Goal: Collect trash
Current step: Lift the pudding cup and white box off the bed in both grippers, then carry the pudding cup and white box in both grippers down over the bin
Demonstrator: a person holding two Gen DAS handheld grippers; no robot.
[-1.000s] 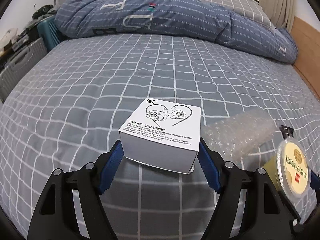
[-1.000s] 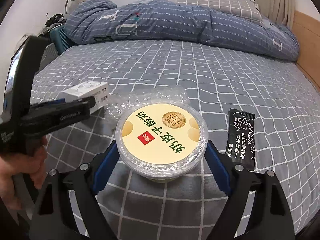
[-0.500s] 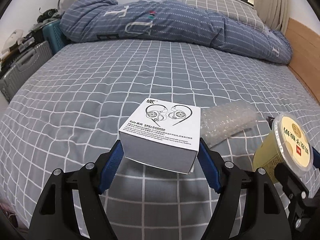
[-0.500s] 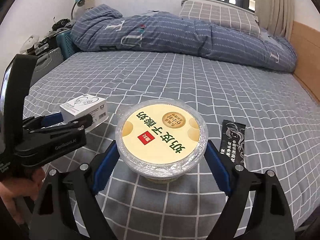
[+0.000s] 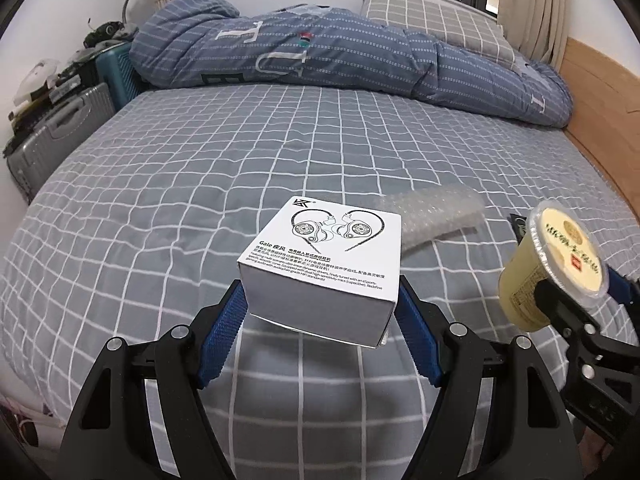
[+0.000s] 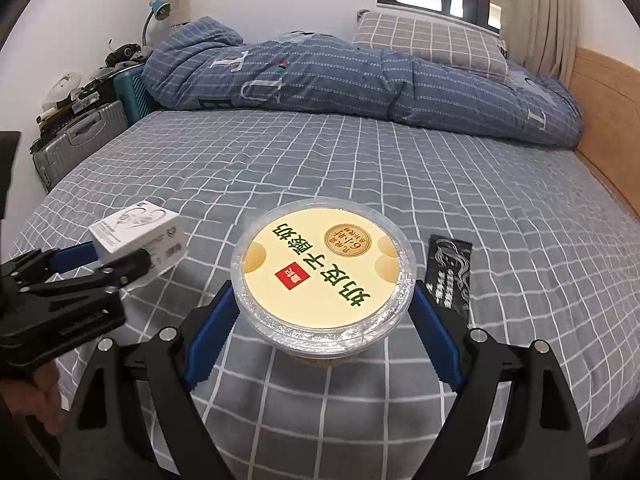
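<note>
My left gripper point(image 5: 320, 312) is shut on a white earphone box point(image 5: 324, 256) and holds it above the bed; the box also shows in the right wrist view point(image 6: 140, 236). My right gripper point(image 6: 322, 320) is shut on a round yellow pudding cup point(image 6: 322, 276) with a clear lid, held above the bed; the cup shows at the right of the left wrist view point(image 5: 552, 264). A sheet of bubble wrap point(image 5: 436, 216) and a black sachet point(image 6: 448, 276) lie on the grey checked bed sheet point(image 5: 200, 184).
A rolled blue quilt point(image 5: 340, 60) and a grey pillow point(image 5: 432, 24) lie at the far end of the bed. Suitcases point(image 5: 60, 136) stand at the left side. A wooden bed rail point(image 5: 600, 128) runs along the right edge.
Both grippers have risen and drawn back from the bed with their objects held. The bubble wrap and sachet stay on the sheet.
</note>
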